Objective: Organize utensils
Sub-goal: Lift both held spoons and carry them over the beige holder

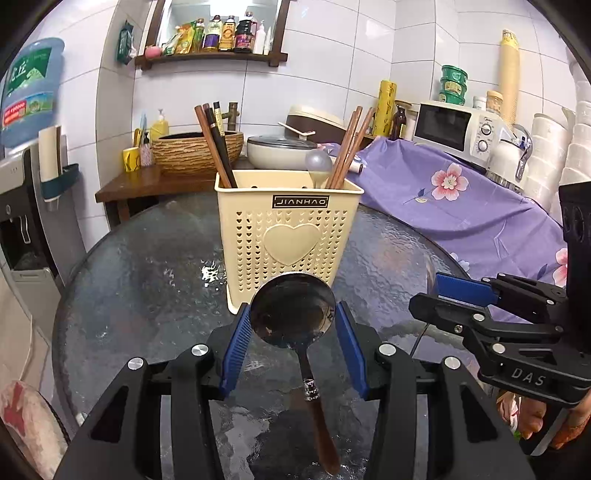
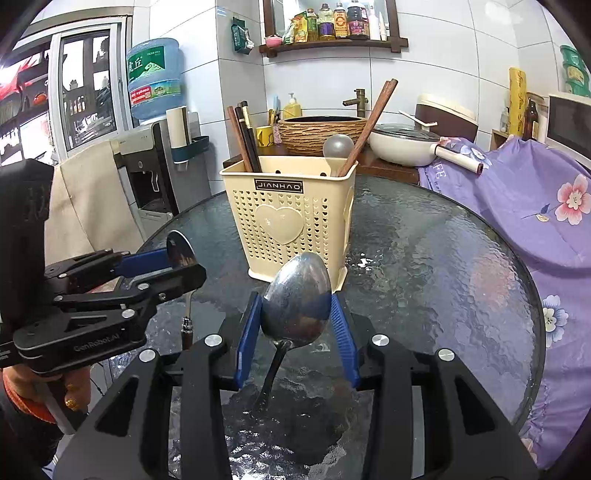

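Chopsticks [image 1: 218,147], one spoon [image 1: 318,164] already stowed in caddy [image 1: 288,236], frame centre. Ladle [image 1: 293,314] clamped in left claw [image 1: 293,325]; steel spoon [image 2: 297,301] apparently clamped in right claw [image 2: 297,325]. Both left to stow.

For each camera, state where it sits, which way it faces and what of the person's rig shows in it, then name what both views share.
Left wrist: sits on the left gripper, looks along its fingers at the cream utensil holder; pads clamp a wooden-handled spoon; the right gripper shows at the right edge.
Right wrist: sits on the right gripper, faces the same holder; pads clamp a metal spoon; the left gripper and a hand show at left.
Shared: holder, glass table, chopsticks, shelf of bottles.
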Motion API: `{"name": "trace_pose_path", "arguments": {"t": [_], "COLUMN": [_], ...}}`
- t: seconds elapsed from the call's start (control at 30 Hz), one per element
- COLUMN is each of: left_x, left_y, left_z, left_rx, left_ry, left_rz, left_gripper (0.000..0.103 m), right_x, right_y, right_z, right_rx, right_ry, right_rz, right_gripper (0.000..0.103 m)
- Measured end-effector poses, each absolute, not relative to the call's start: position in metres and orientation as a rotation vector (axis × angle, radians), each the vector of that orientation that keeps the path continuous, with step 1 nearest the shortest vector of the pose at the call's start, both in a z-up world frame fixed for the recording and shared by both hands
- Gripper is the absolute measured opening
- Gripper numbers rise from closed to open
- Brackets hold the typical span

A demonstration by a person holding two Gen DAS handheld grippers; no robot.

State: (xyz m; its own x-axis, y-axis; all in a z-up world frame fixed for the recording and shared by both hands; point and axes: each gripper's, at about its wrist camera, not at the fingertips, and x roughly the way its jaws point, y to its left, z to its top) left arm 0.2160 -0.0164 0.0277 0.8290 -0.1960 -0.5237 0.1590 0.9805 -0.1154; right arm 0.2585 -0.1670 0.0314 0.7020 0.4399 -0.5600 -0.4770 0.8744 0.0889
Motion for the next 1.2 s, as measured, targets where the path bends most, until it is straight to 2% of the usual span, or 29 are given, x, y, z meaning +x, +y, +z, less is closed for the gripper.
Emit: {"name": "trace_pose_path", "arguments": {"t": [0.77,1.2], "left_x": [0.215,0.258], "left_y": [-0.001,0.011], "left_z": [0.078,0.179], "left_rx": [-0.096,-0.107], "left_ry": [0.483,0.368], "left_rz": [-0.230,-0.198], "left_gripper": [0.045,0.043], "right_x": [0.270,0.308], "right_y": [-0.164,-0.148], "right_z": [0.083,0.180], "right_rx": [-0.083,-0.106], "right_ry": [0.508,0.318], "right_rz": [0.524,0.471], "right_gripper": [0.039,0.039]}}
